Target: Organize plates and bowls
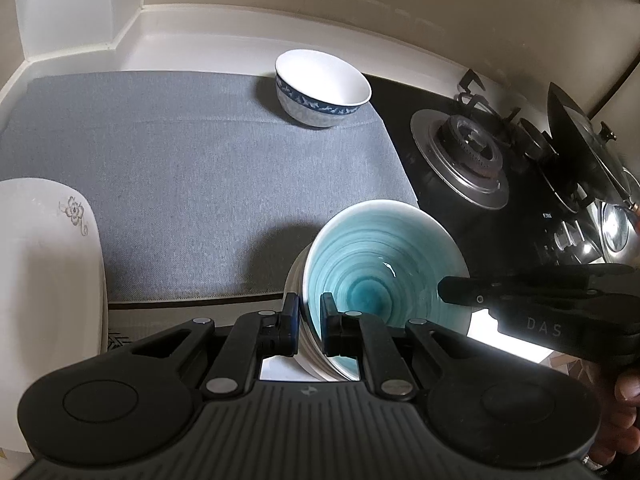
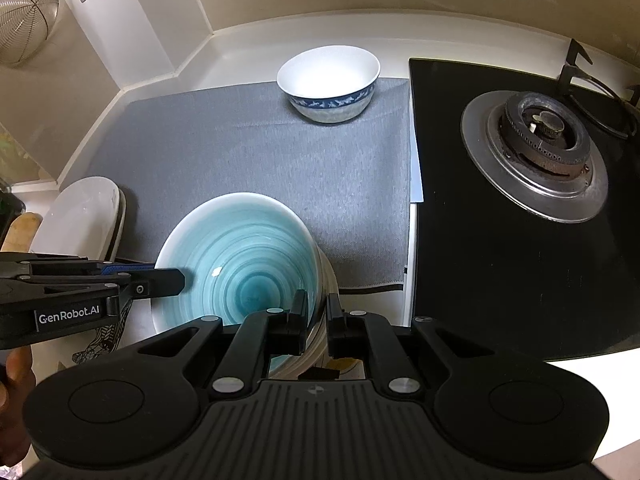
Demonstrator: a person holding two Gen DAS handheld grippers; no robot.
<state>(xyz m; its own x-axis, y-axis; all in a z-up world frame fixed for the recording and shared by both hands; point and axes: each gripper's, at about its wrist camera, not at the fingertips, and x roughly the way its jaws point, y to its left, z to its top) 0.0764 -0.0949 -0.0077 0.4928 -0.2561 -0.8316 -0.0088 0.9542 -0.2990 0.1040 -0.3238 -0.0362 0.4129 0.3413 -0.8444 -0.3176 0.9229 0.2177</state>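
A teal swirl bowl [image 1: 380,256] [image 2: 244,256] is held tilted above the front edge of the grey mat [image 1: 200,168] [image 2: 248,148]. My left gripper [image 1: 310,312] is shut on its left rim. My right gripper [image 2: 318,314] is shut on its right rim. Each gripper shows in the other's view, the right gripper [image 1: 520,300] from the right and the left gripper [image 2: 100,284] from the left. A white bowl with a blue band [image 1: 320,88] [image 2: 330,84] stands upright at the mat's far edge.
White plates [image 1: 44,292] [image 2: 86,216] lie at the mat's left front. A black gas hob with a burner [image 1: 464,152] [image 2: 540,148] borders the mat on the right; pots and lids [image 1: 580,152] stand further right. White walls enclose the counter at back and left.
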